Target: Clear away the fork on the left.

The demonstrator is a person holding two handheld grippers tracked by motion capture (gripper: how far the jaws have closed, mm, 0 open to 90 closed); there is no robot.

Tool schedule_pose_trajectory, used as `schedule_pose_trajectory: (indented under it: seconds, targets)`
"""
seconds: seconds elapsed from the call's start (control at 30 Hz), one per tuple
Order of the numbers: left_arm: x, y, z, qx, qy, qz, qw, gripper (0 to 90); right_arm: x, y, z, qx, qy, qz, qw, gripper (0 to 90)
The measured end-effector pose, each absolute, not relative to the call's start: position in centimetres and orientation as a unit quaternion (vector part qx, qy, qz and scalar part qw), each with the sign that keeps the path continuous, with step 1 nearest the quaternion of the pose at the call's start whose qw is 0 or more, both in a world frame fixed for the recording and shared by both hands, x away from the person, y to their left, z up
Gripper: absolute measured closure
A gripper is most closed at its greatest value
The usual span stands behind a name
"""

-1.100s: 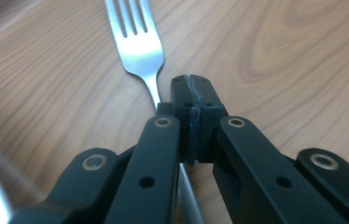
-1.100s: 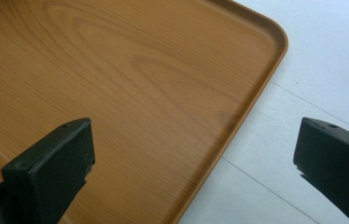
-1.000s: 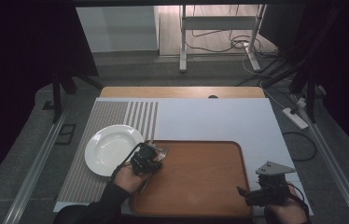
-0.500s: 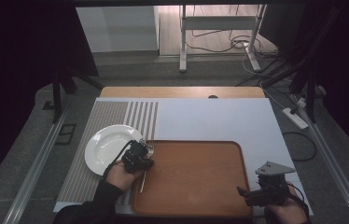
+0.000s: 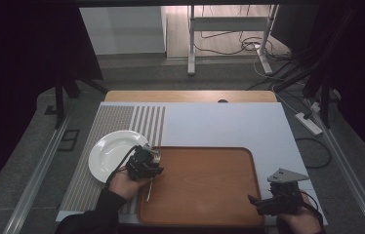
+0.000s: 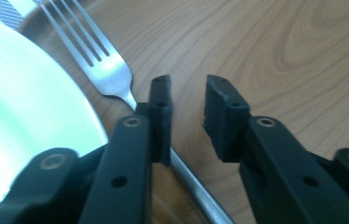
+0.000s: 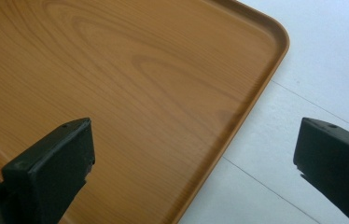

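Note:
A white plate (image 5: 114, 153) sits on the striped mat at the left, against the left rim of a wooden tray (image 5: 200, 183). A metal fork (image 6: 107, 70) lies on the tray (image 6: 280, 46) beside the plate (image 6: 23, 116), tines away from me. Its handle (image 5: 149, 190) runs under my left gripper's left jaw. My left gripper (image 6: 186, 100) (image 5: 150, 158) hovers low over the fork, open with a narrow gap and nothing between the jaws. My right gripper (image 7: 196, 140) (image 5: 256, 201) is wide open above the tray's near right corner (image 7: 140, 70), holding nothing.
The tray rests on a white table top (image 7: 326, 56) with a striped grey mat (image 5: 117, 122) along its left side. A wooden strip (image 5: 190, 96) borders the far edge. Beyond the table are a stand's legs and cables (image 5: 229, 44) on the floor.
My left gripper has shifted slightly left toward the plate's edge, and the fork's handle now shows on the tray below it. The right gripper has stayed put.

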State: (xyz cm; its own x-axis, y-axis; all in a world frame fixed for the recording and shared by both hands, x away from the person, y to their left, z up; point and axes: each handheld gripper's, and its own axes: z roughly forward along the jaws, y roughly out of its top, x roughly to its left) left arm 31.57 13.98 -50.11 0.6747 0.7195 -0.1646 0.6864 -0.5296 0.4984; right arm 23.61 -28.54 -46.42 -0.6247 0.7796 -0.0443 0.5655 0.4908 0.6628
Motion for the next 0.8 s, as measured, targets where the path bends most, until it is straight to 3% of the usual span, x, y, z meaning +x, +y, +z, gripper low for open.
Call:
schedule_pose_trajectory:
  seconds: [0.57,0.8]
  targets:
    - [30.8,15.9,-48.9,0.865,0.385,0.087,0.308,24.9,23.7,-28.5,-46.4,0.398,0.846,0.310,0.171,0.0]
    - [30.6,16.4,-48.7,0.861,0.387,0.092,0.317,12.3,23.7,-28.5,-46.5,0.398,0.846,0.310,0.171,0.0]
